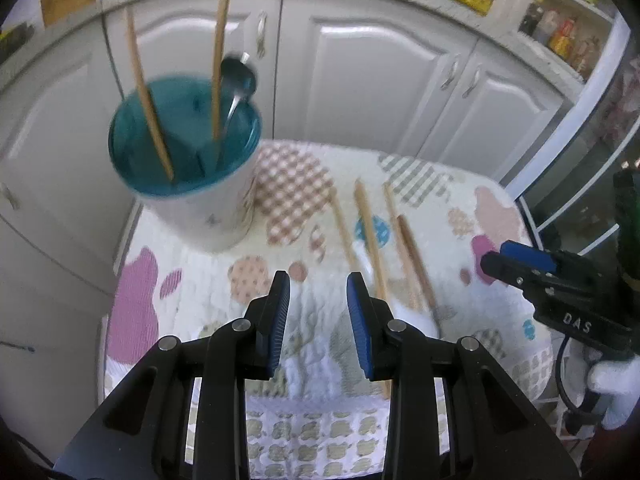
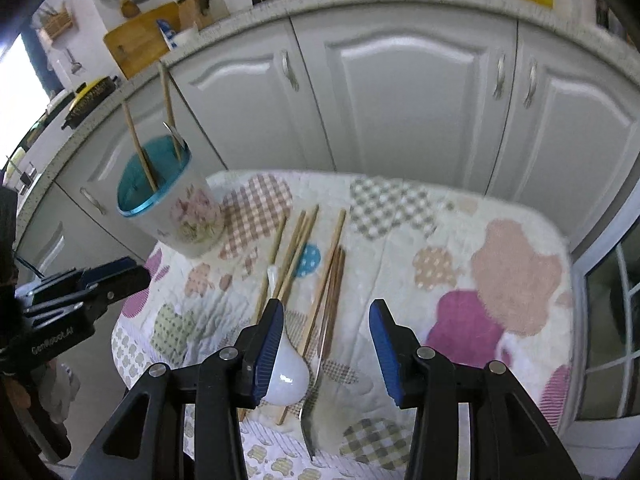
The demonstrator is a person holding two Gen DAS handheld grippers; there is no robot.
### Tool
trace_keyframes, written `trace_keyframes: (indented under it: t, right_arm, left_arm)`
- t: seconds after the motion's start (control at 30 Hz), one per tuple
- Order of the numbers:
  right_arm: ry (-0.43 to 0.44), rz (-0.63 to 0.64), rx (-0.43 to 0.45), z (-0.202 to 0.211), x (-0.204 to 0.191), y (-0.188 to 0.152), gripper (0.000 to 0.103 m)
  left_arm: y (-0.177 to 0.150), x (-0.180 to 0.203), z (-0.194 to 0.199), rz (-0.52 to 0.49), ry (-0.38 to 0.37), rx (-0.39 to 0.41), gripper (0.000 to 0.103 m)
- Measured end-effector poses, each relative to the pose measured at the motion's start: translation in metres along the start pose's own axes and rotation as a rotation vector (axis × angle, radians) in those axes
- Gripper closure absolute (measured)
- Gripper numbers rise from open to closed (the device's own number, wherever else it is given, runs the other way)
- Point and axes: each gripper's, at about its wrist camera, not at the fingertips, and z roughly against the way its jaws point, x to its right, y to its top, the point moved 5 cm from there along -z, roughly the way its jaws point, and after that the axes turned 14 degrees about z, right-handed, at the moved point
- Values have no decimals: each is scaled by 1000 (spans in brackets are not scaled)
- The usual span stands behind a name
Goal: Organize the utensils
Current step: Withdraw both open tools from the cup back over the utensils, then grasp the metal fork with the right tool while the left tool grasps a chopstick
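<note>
We see both grippers hovering over the quilted tabletop (image 2: 500,240); left gripper (image 1: 318,292) has its fingers moderately spread with nothing between them; right gripper (image 2: 326,320) has its fingers wide apart, also holding nothing.

Utensil cup (image 1: 188,168) (white, teal inside) stands near the tabletop's far-left corner, close to the edge facing the cabinets (image 2: 400,92); it holds two wooden chopsticks (image 1: 218,60) and a metal spoon (image 1: 238,80), all leaning on the rim.

Loose chopsticks (image 2: 332,256) lie in a rough fan mid-tabletop, pointing away from us toward the cabinets; a white ceramic spoon (image 2: 286,376) lies among them near the front edge, bowl just beside the right gripper's left finger; we cannot tell if they touch.

Open room: right half of the tabletop past the chopsticks is bare quilt out to the rounded right edge; a strip of bare quilt also sits between the cup and the chopstick fan; the front edge runs under both grippers.

View differences: right wrist view shows a metal utensil (image 2: 314,412) lying beside the ceramic spoon, reaching the front edge, plus a cutting board (image 2: 140,40) on the counter; left wrist view shows fewer chopsticks, the ceramic spoon only as a blurred white patch, and the cup interior clearly; each view catches the other gripper at its side margin, well apart from the cup.
</note>
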Motion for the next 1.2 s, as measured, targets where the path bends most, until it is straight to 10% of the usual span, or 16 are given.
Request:
trace_keyframes:
  t: [0.67, 1.2]
  right_arm:
    - [58, -7, -179, -108, 22, 9, 77]
    - [72, -20, -179, -94, 54, -5, 82]
  left_arm:
    - [26, 39, -85, 35, -67, -130, 75]
    - [52, 55, -144, 7, 23, -166, 78]
